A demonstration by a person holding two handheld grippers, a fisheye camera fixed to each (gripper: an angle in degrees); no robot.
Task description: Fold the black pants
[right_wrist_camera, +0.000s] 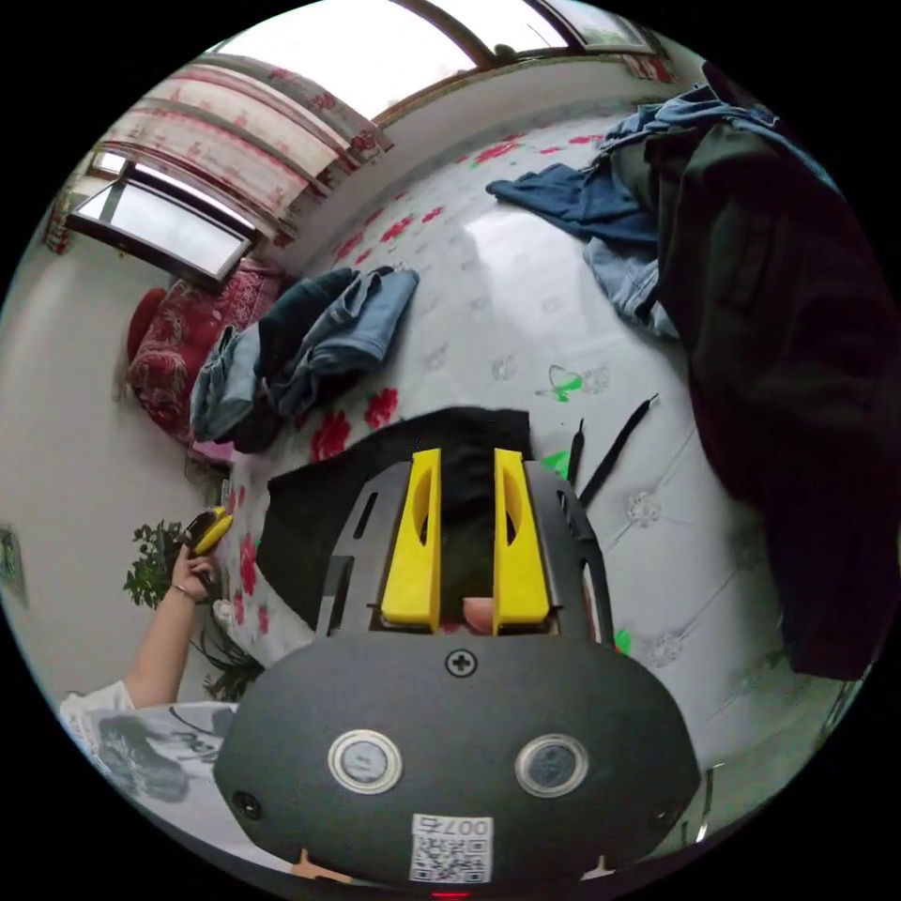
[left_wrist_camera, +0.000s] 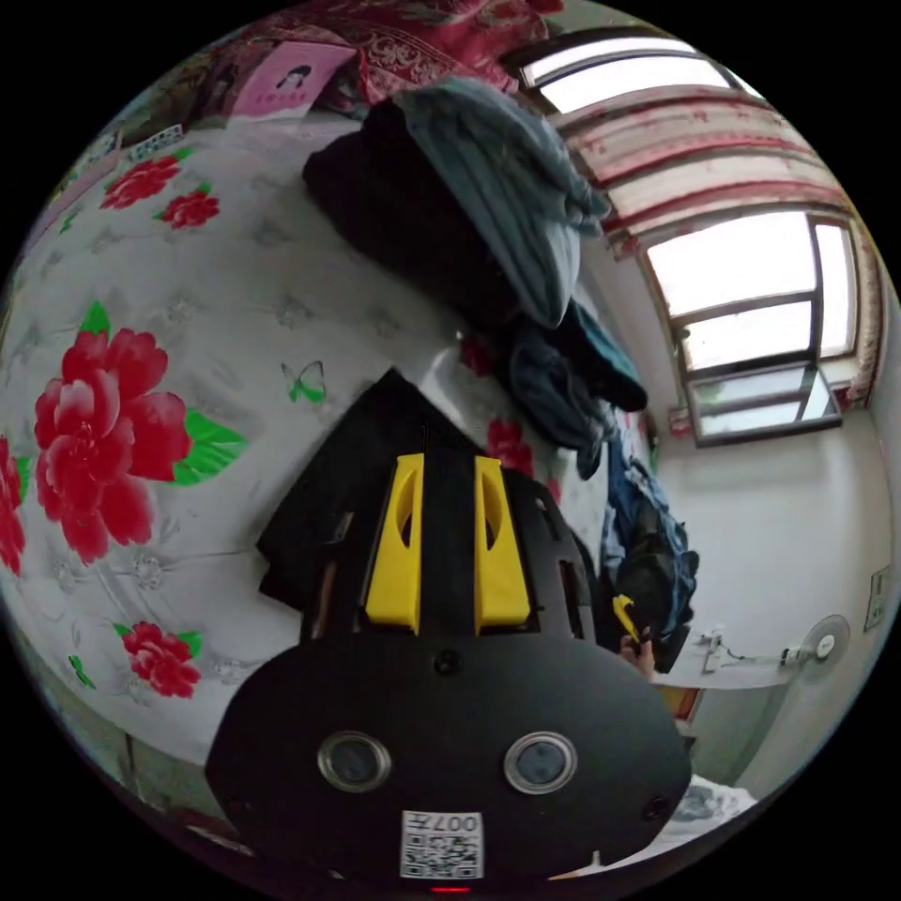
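1. Yellow fingers (left_wrist_camera: 405,544) of the left gripper (left_wrist_camera: 448,465) stand slightly apart over the folded black pants (left_wrist_camera: 357,469), gripping nothing that can be made out.
2. Fingers (right_wrist_camera: 418,544) of the right gripper (right_wrist_camera: 466,460) likewise stand parted above the black pants (right_wrist_camera: 375,479); whether they pinch cloth cannot be told.
3. Black pants lie folded flat on the flowered bed sheet (left_wrist_camera: 188,310).
4. A stack of folded clothes (left_wrist_camera: 450,188) sits further along the bed.
5. A loose heap of jeans and dark garments (right_wrist_camera: 732,235) lies beside the pants.
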